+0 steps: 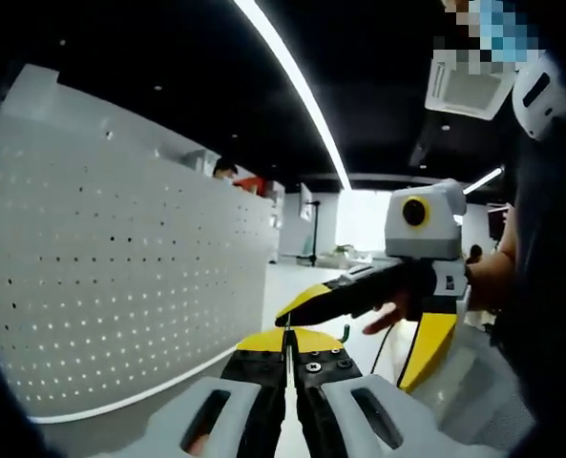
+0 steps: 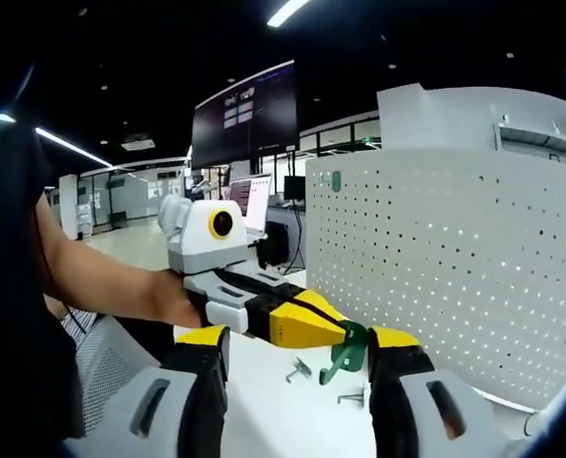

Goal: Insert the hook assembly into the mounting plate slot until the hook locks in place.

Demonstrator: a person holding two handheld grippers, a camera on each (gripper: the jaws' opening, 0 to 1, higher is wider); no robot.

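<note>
Against the white perforated mounting plate, which stands upright on the right of the right gripper view, the left gripper reaches in from the left with its yellow-tipped jaws clenched on a green hook. That hook hangs just off the plate's face, between the right gripper's own jaws, which stand wide apart, released and holding nothing. On the white tabletop below lie two small metal hooks, near the plate's foot.

Seen from the left gripper view, the same plate curves along the left side. The left gripper rises from the bottom with its jaws pressed together; what they pinch cannot be made out here. The right gripper comes in from the right, held by a hand, one jaw reaching left and the other hanging down.
</note>
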